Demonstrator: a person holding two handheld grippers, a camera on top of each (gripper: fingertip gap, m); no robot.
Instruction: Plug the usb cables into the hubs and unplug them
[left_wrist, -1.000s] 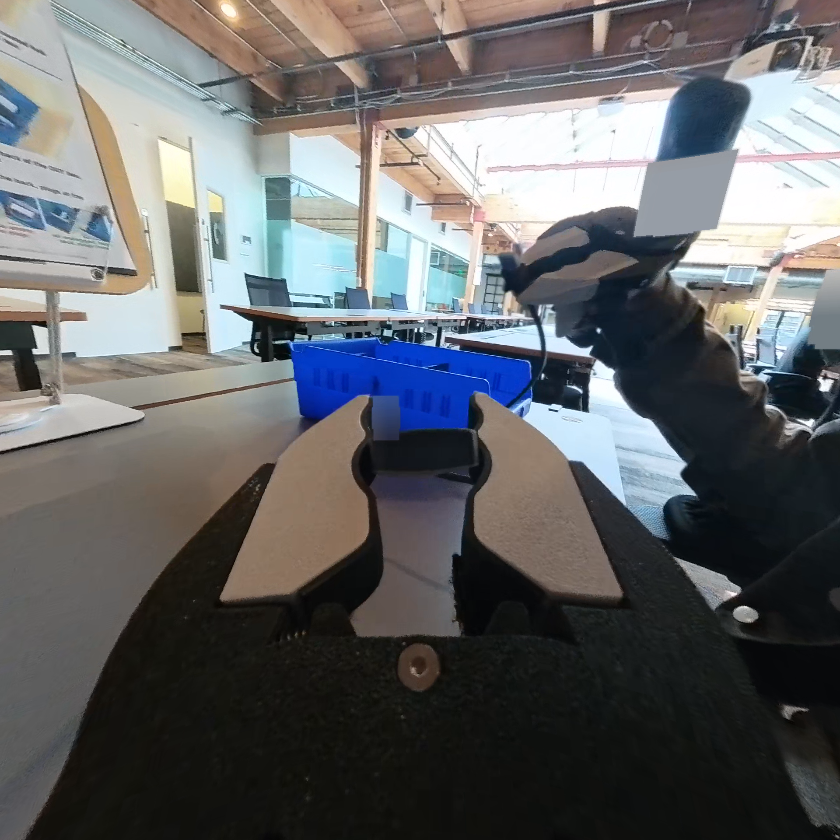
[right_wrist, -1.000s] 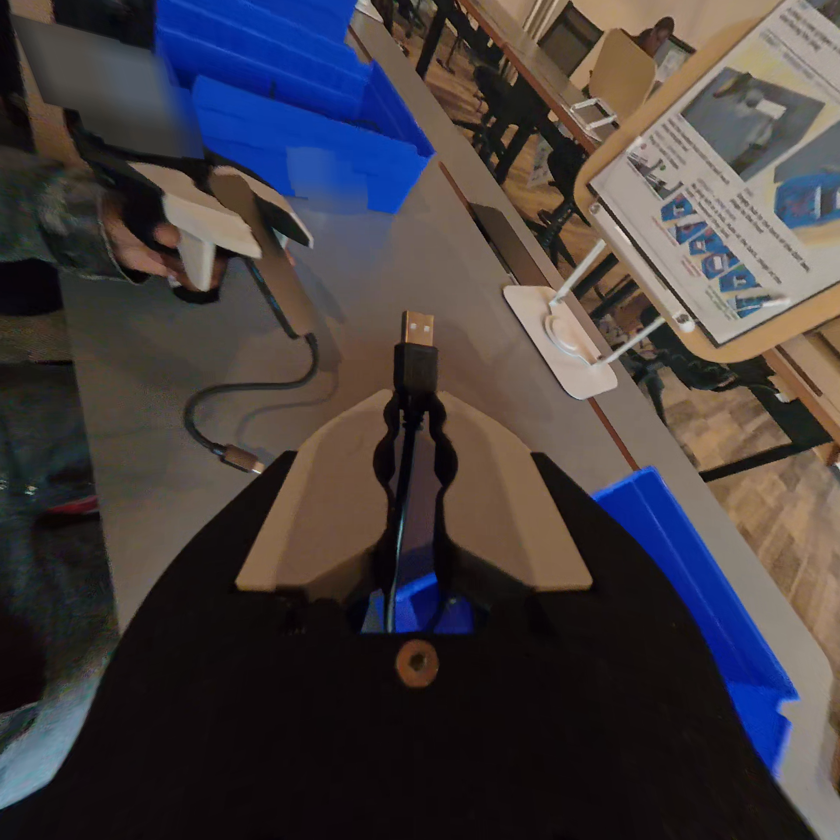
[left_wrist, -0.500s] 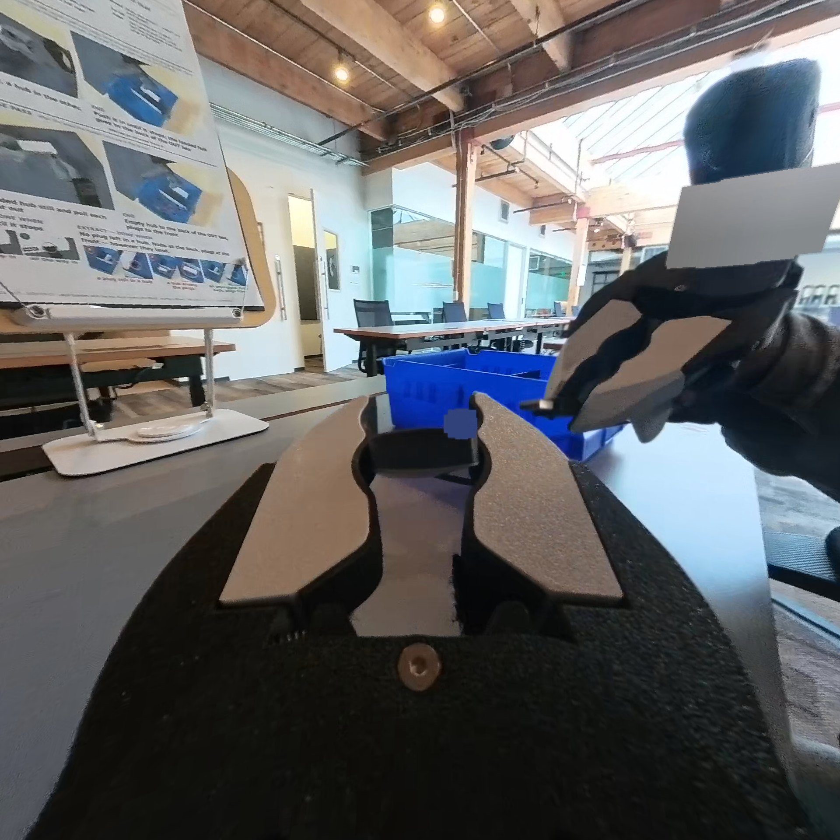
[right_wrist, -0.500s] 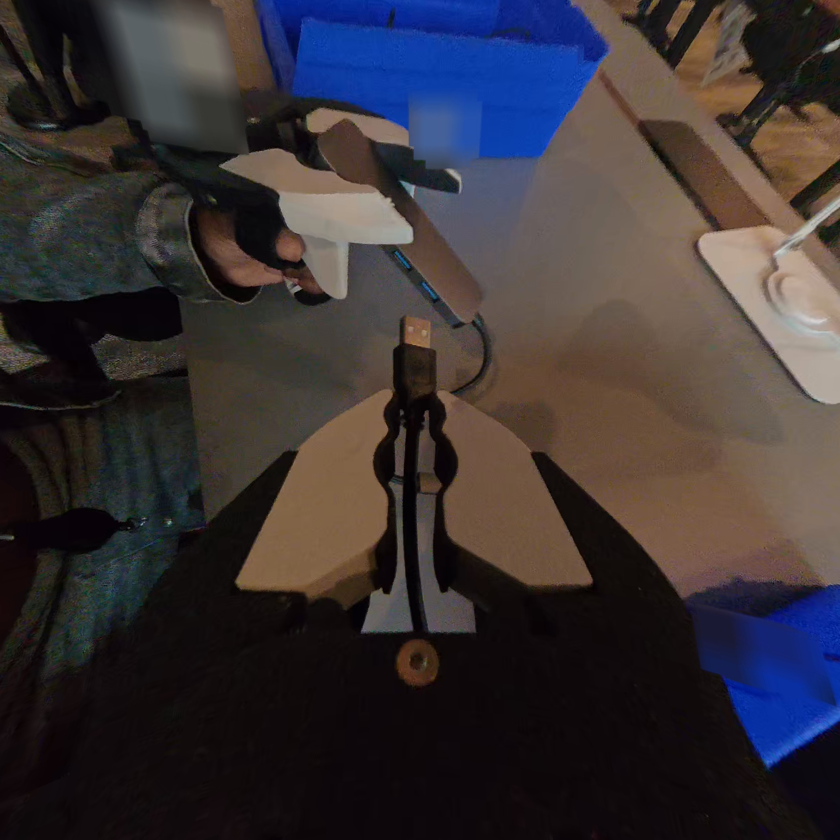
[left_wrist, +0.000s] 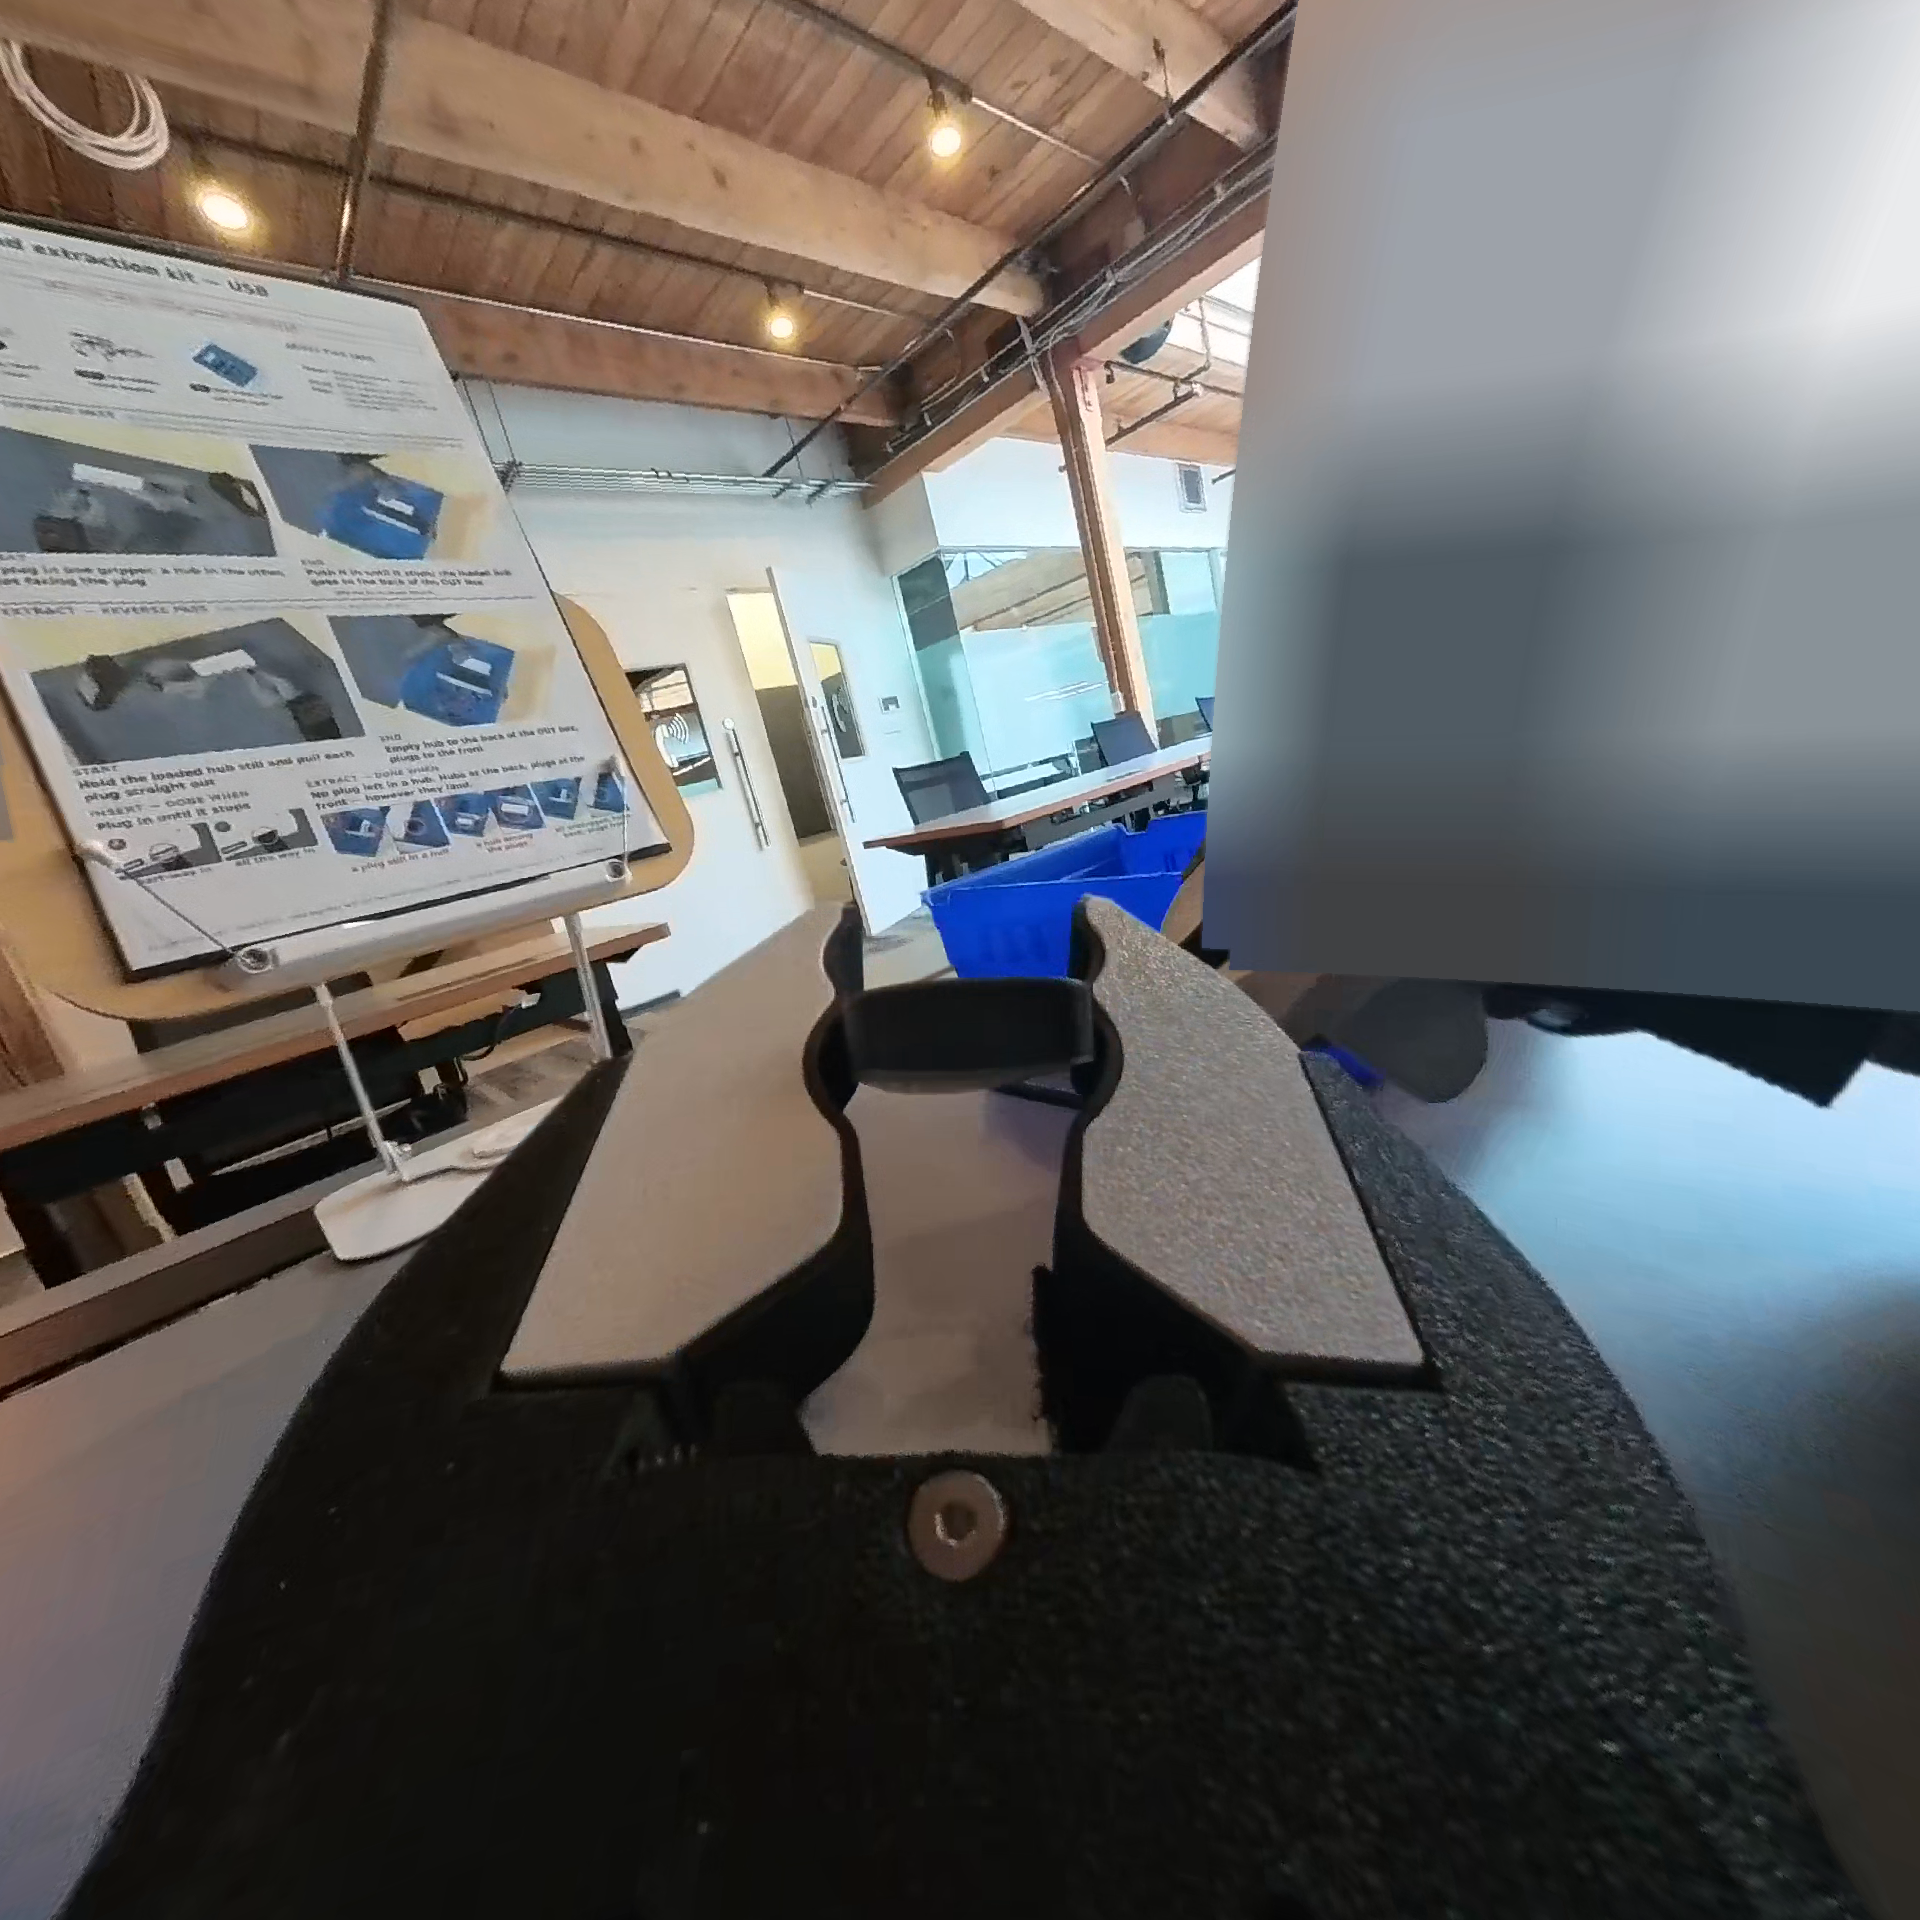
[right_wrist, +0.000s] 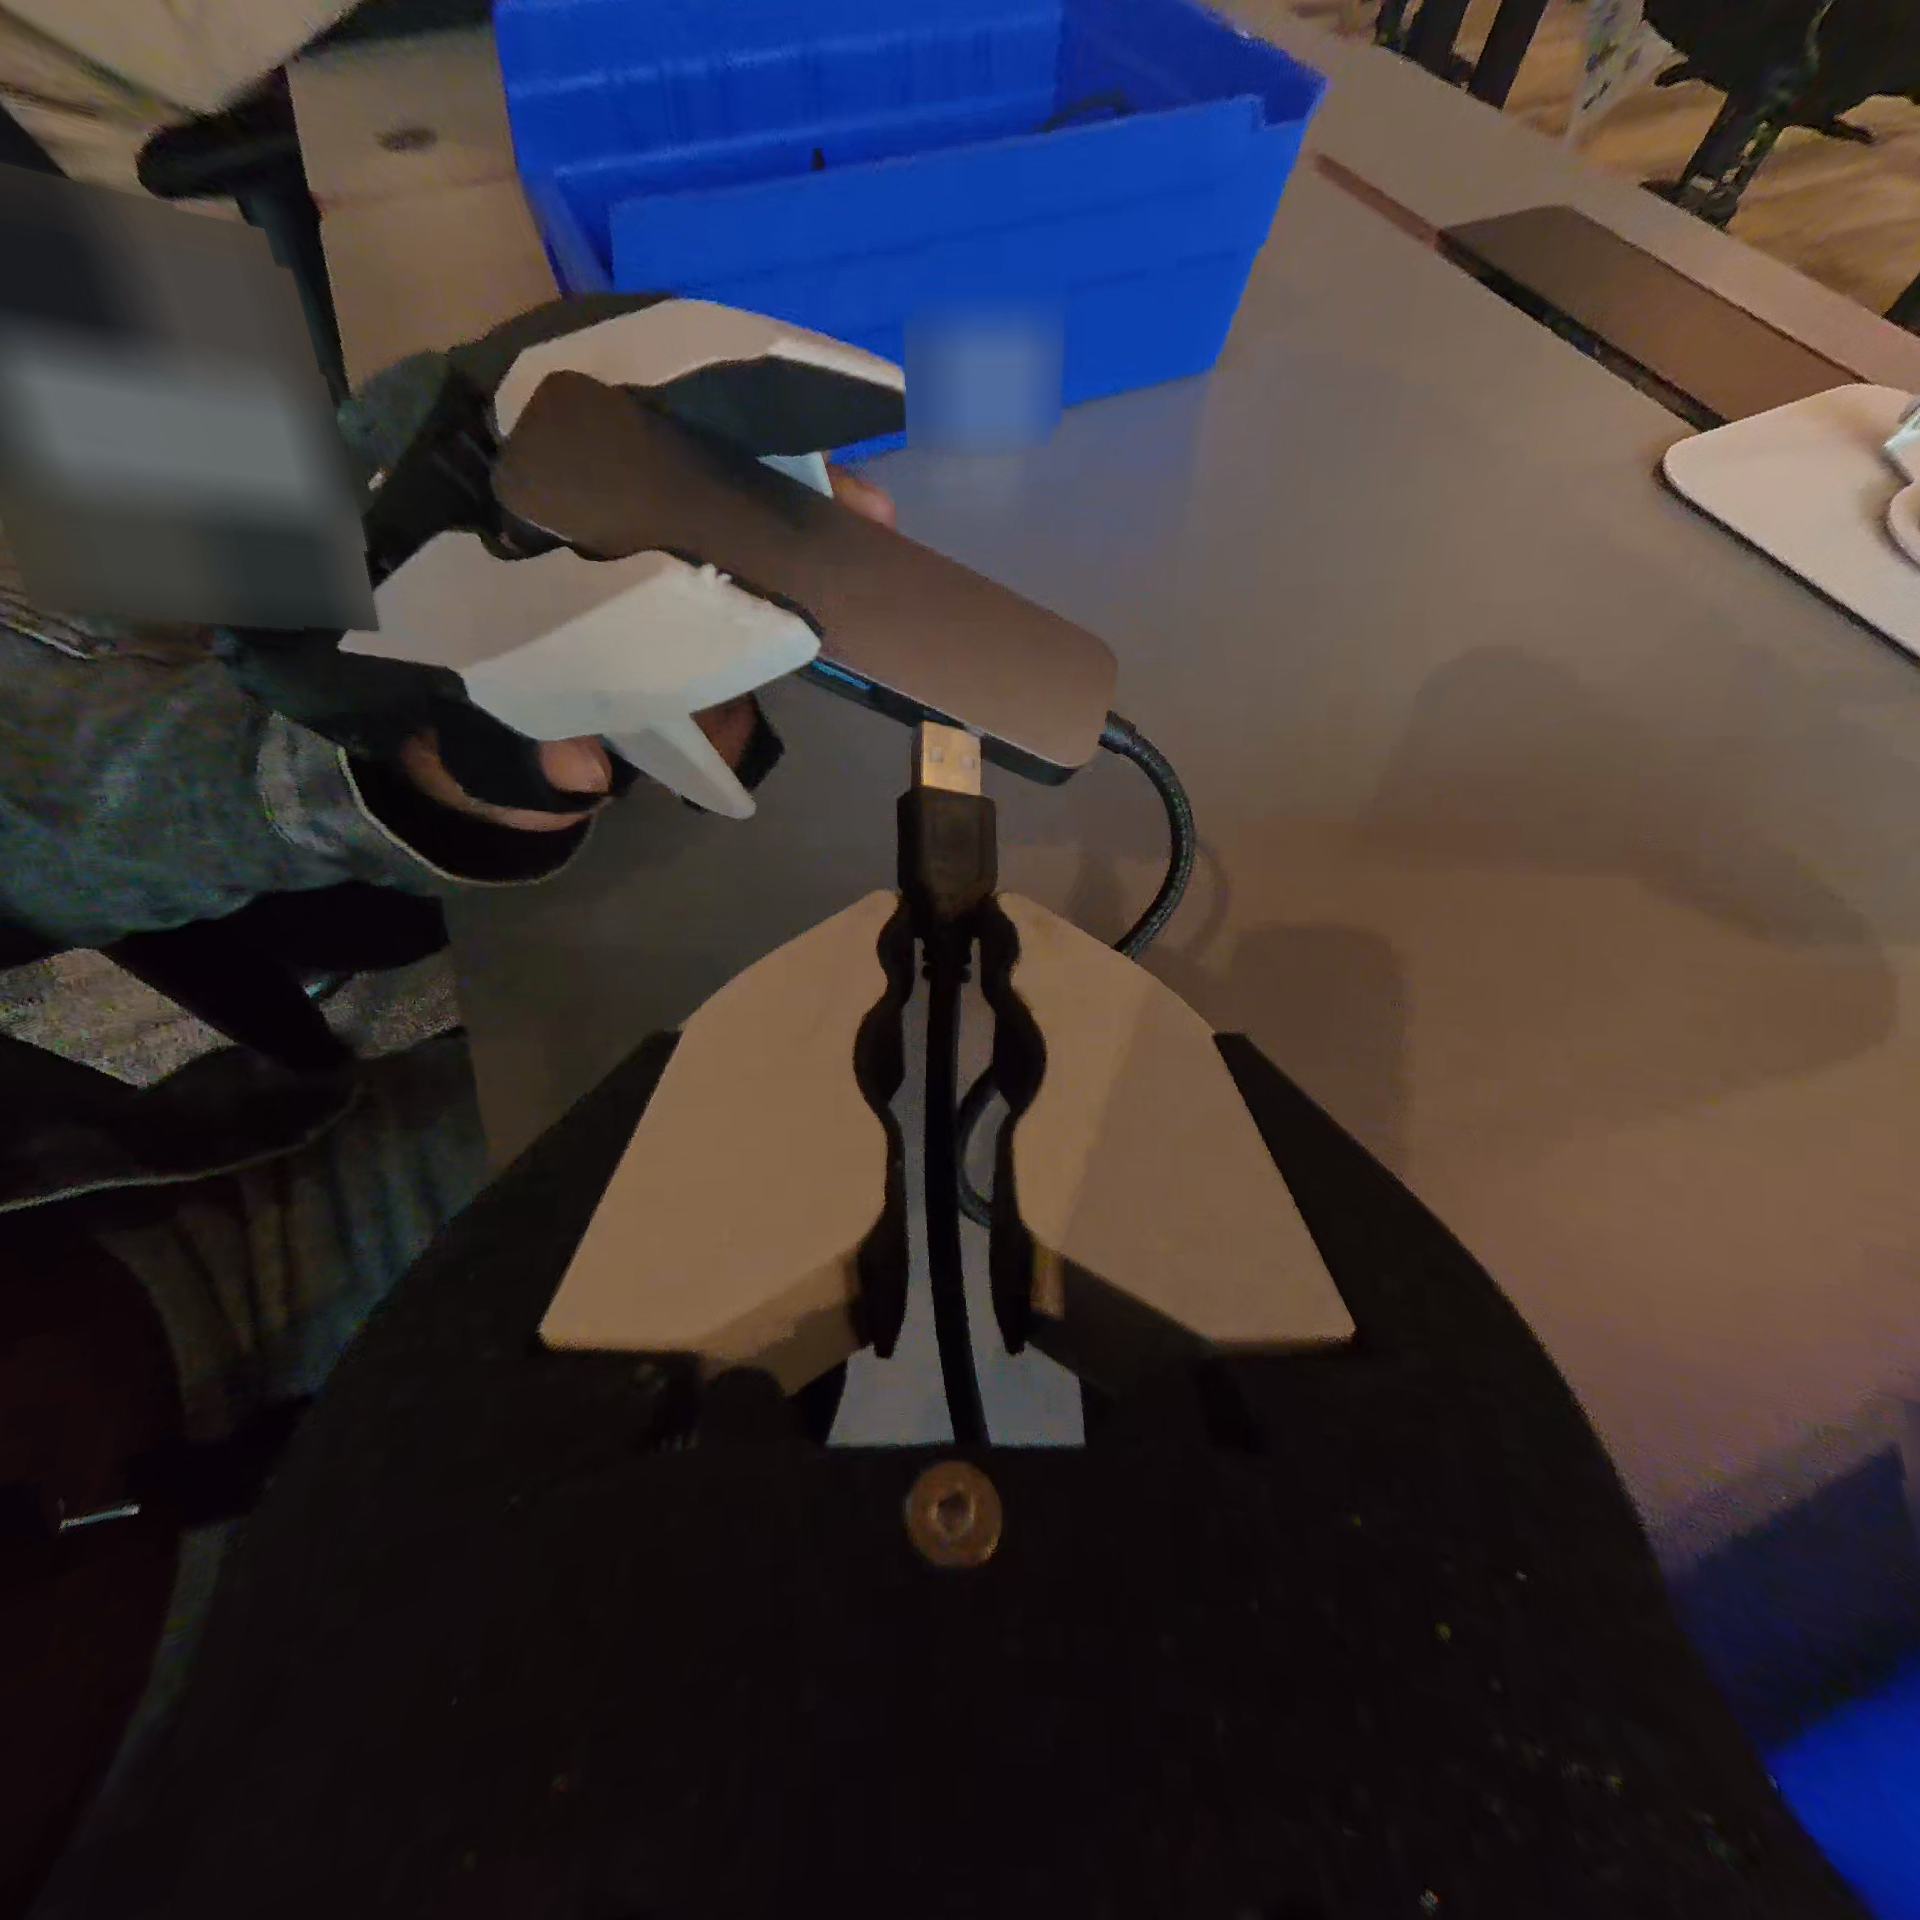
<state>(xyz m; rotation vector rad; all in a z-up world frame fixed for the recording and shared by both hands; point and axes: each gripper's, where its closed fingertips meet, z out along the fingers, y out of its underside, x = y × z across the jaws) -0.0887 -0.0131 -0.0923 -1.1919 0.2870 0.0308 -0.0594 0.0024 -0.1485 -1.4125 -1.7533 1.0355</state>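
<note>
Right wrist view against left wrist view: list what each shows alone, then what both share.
Only the right wrist view shows the USB plug clamped in the right gripper, its metal tip at the edge of the hub, and the hub's braided cable. Only the left wrist view shows the instruction board on its stand and the ceiling beams. Both show the left gripper shut on the hub, the blue bin and the grey table.

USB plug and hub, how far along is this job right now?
Done: the left claw grips the hub, and the right claw grips the USB plug. In hand: the plug's metal tip sits right at the hub's side ports, apparently not seated. Left: push it in, then unplug it.
</note>
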